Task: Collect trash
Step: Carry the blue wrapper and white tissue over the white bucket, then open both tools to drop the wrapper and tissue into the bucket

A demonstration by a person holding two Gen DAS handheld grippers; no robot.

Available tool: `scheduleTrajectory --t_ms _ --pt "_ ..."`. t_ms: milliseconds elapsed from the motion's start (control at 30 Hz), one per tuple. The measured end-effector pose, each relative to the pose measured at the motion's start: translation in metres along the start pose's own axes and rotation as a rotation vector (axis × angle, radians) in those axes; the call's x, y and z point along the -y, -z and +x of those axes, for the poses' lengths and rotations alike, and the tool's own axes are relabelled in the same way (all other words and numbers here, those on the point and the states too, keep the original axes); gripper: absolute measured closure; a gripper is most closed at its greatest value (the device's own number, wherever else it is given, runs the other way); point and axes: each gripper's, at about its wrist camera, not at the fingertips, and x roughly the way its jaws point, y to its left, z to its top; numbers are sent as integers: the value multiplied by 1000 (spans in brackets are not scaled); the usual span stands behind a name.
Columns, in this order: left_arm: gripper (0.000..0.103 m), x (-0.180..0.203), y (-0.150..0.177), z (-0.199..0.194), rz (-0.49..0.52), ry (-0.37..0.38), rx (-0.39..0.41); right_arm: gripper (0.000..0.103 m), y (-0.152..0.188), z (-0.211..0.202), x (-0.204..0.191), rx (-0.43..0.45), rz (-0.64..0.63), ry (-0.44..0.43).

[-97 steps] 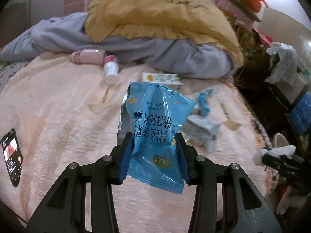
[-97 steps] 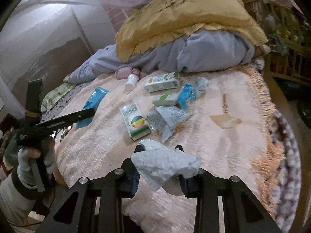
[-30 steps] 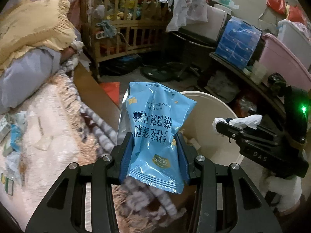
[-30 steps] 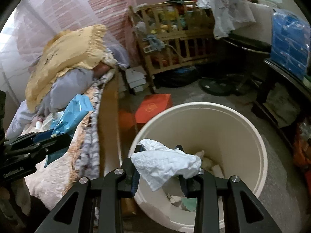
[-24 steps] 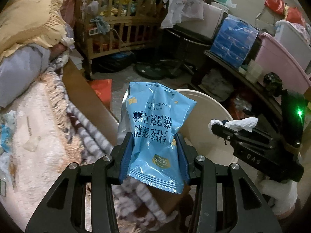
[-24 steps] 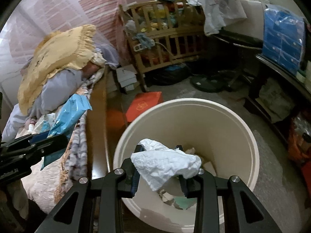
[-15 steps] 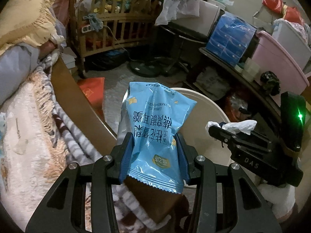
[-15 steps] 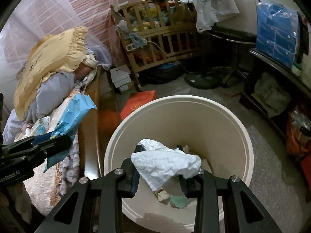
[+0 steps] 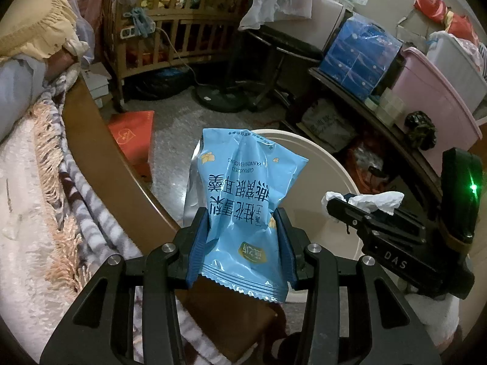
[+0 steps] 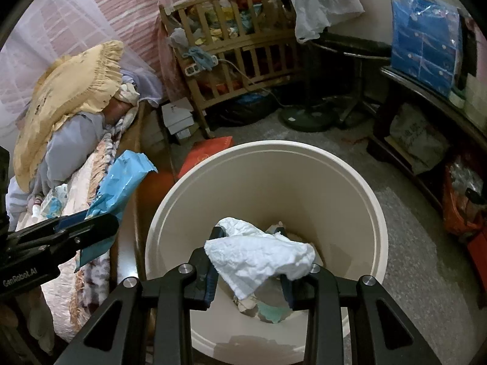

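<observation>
My left gripper (image 9: 242,240) is shut on a blue snack packet (image 9: 243,200), held upright over the wooden bed edge, just left of the cream bin (image 9: 331,176). My right gripper (image 10: 249,261) is shut on a crumpled white tissue (image 10: 258,255) directly above the open mouth of the cream bin (image 10: 304,164). Some scraps (image 10: 268,311) lie at the bin's bottom. In the right wrist view the blue snack packet (image 10: 121,182) and left gripper (image 10: 82,228) show at the left; in the left wrist view the right gripper (image 9: 350,205) shows with the white tissue (image 9: 374,199).
The bed (image 9: 27,197) with a fringed blanket lies at the left behind a wooden frame (image 9: 100,149). A wooden crib (image 10: 237,48), a fan base (image 10: 307,118), a red packet (image 10: 207,152) on the floor and a dark shelf unit (image 10: 426,112) surround the bin.
Both grippers have swung from the bed to the bin and sunk a little toward it. The bin now fills more of the right wrist view. Both grips are unchanged.
</observation>
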Motion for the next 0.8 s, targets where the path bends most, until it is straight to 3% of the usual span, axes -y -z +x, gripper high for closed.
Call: scheduleTrajectory --t_ms 700,800 --pt "62 6 -2 24 3 2 -20 71 1 1 12 -7 46 23" --pt "61 3 -2 27 -7 20 -23 66 0 1 14 -2 59 18"
